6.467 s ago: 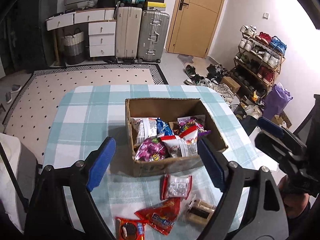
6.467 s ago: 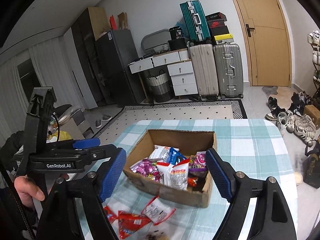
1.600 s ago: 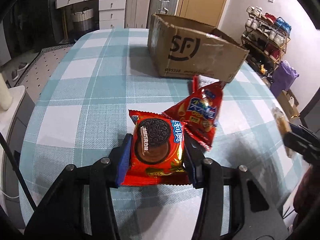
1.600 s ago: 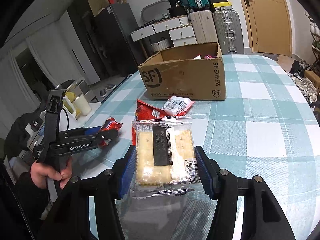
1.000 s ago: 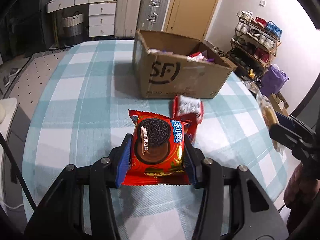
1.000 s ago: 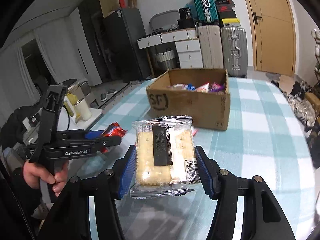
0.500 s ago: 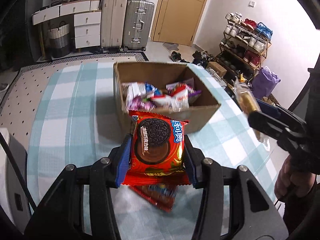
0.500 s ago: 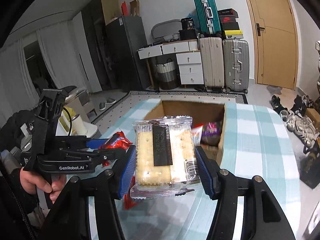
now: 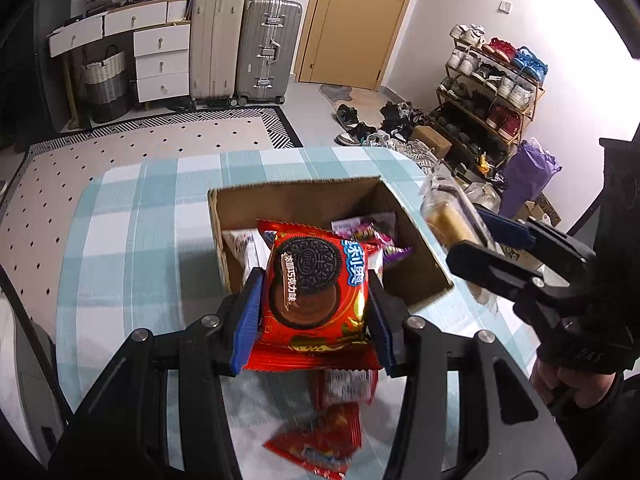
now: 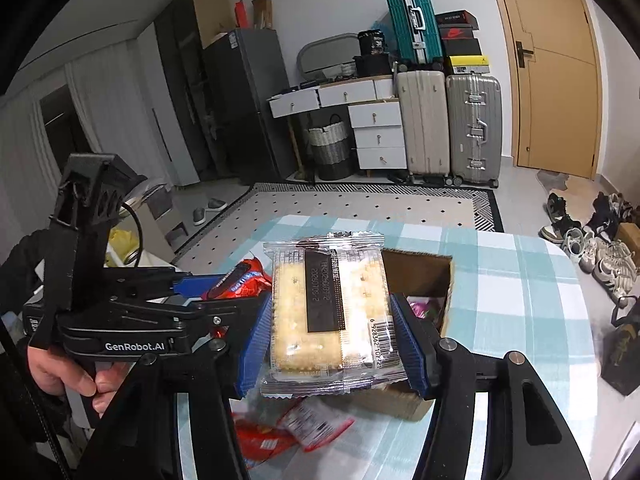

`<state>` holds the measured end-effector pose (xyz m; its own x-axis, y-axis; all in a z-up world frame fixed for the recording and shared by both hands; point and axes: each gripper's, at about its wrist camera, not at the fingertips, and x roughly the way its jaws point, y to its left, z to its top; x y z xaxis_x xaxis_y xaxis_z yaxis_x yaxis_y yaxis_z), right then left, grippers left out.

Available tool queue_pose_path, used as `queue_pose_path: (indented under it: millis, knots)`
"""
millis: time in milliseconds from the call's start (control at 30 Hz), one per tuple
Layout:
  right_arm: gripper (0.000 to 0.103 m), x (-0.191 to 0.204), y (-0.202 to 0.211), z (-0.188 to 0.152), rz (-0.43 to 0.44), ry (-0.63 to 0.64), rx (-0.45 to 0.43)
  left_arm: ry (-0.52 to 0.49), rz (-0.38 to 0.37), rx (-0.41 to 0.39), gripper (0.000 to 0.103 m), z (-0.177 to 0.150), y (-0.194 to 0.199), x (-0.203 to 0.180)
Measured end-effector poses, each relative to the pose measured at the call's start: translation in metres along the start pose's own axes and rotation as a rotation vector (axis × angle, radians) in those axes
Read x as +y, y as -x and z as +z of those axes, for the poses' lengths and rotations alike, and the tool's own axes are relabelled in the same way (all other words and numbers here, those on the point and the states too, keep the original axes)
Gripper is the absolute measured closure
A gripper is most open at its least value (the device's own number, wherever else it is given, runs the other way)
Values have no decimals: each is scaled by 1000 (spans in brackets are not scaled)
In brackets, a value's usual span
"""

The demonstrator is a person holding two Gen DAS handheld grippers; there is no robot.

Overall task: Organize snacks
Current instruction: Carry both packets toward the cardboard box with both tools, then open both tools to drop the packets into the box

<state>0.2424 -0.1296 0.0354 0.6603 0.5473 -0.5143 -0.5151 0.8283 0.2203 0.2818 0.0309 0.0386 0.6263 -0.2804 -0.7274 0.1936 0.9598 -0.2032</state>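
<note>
My left gripper (image 9: 316, 316) is shut on a red Oreo cookie packet (image 9: 316, 284), held above the near wall of the open cardboard box (image 9: 304, 200). The box holds several snack packets (image 9: 372, 236). My right gripper (image 10: 330, 340) is shut on a clear cracker packet (image 10: 328, 312) with a black label, raised over the same cardboard box (image 10: 424, 272). In the left wrist view the right gripper (image 9: 468, 236) hovers with the cracker packet (image 9: 444, 216) at the box's right rim. In the right wrist view the left gripper (image 10: 224, 284) carries the red packet (image 10: 244, 278) at left.
Loose snack packets lie on the blue checked tablecloth (image 9: 120, 240) in front of the box: a red and white packet (image 9: 348, 384), a red packet (image 9: 320, 440), and others (image 10: 308, 420). Suitcases (image 10: 448, 120), drawers and a shoe rack (image 9: 488, 92) stand beyond the table.
Both grippers have risen and moved forward with their packets, from low in front of the box to above it. The box interior has come into view below them.
</note>
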Motion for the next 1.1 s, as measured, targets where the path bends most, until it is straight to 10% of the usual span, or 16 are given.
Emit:
queue_pose_path:
  millis: [700,833,1100]
  knots:
    - [45,-38,-83,15,-50,-7,94,20,5,81,58,40,-91,21]
    - [31,-47,-95,12,-62,-41,91,70,3,101,39,38,-97,33]
    - [29,-52,-83,10,-65,-56,67,65,38,86,34,30,-80,36]
